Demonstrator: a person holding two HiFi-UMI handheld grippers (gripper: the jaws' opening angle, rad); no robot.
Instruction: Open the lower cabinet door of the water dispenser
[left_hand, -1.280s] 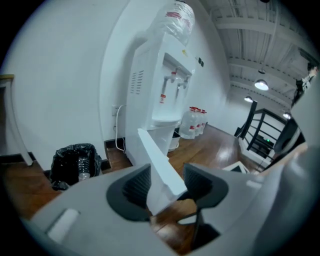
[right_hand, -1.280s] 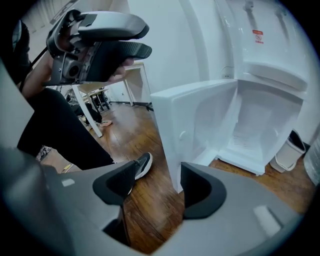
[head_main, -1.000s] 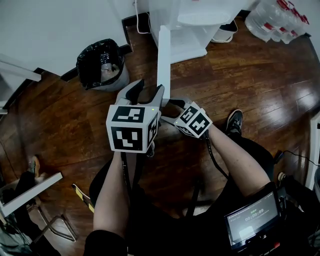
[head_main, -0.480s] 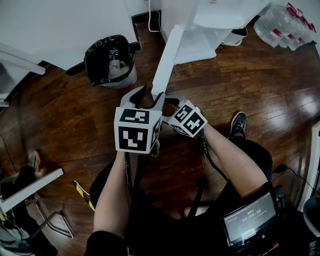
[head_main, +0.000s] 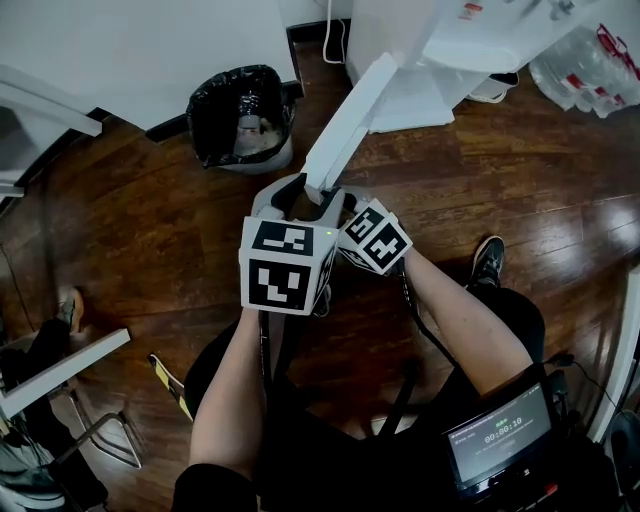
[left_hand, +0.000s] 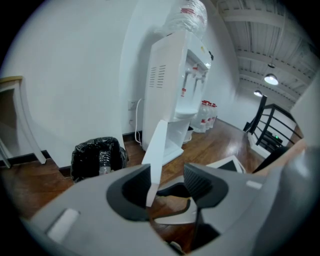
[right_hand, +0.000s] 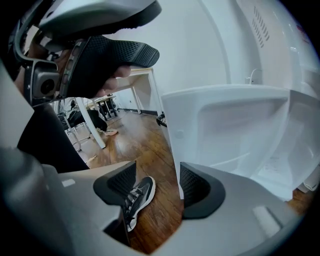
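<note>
The white water dispenser (head_main: 420, 40) (left_hand: 175, 75) stands by the wall. Its lower cabinet door (head_main: 350, 110) (left_hand: 156, 150) (right_hand: 225, 130) is swung well out, free edge towards me. My left gripper (head_main: 298, 195) (left_hand: 167, 185) is open and straddles the door's free edge. The edge lies close by its left pad, and a gap shows to the other pad. My right gripper (head_main: 340, 205) (right_hand: 157, 187) sits just right of it, also open. The door's edge is beside its right pad (right_hand: 197, 192), with bare floor between the jaws.
A bin with a black bag (head_main: 240, 115) (left_hand: 97, 157) stands left of the dispenser by the wall. Packed water bottles (head_main: 590, 60) lie at the far right. My shoe (head_main: 490, 262) (right_hand: 137, 200) is on the wooden floor. A white table frame (head_main: 60, 370) stands at the left.
The door has swung further out from the dispenser. Both grippers have gone along at its free edge, the right one further. Neither gripper's jaws have visibly changed.
</note>
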